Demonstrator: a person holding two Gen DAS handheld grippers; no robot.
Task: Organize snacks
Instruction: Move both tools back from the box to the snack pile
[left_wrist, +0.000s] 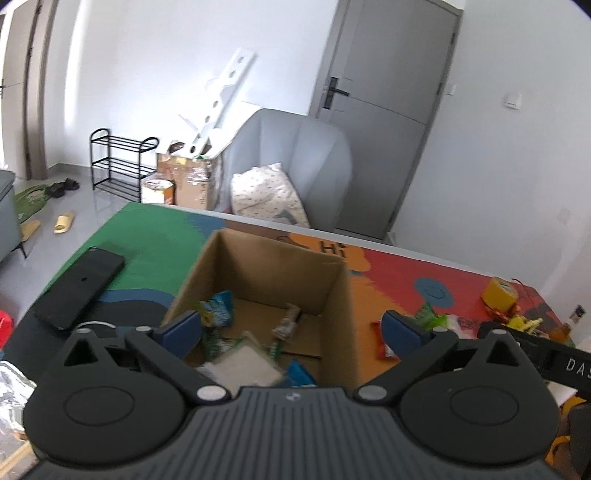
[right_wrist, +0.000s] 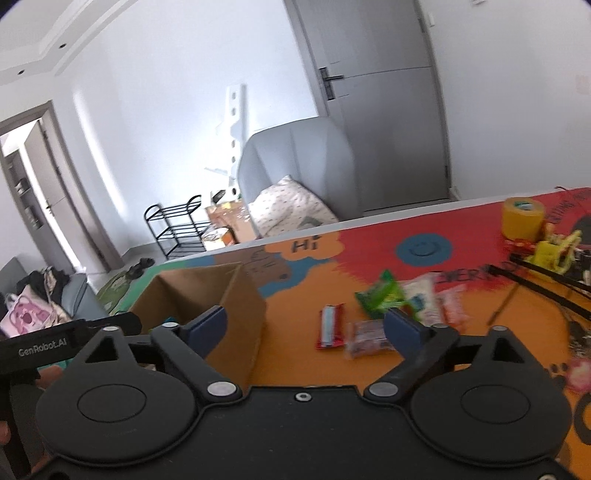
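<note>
Left gripper (left_wrist: 291, 328) points forward and tilts downward, jaws spread wide, nothing between the blue pads (left_wrist: 183, 326), no contact with anything. Right gripper (right_wrist: 304, 325) same pose: tilted down, jaws wide apart, blue pads (right_wrist: 402, 328) bare, nothing held. In the left wrist view, part of the right gripper's black body shows at the far right edge. In the right wrist view, the left gripper's body sits at the left edge.

An open brown cardboard box (left_wrist: 266, 291) stands upright on the worktop, holding several snack packets (left_wrist: 218, 310). Beside it, loose on the orange patch, lie a red bar (right_wrist: 330, 326), a green packet (right_wrist: 380, 295) and pale wrappers (right_wrist: 424, 295).
</note>
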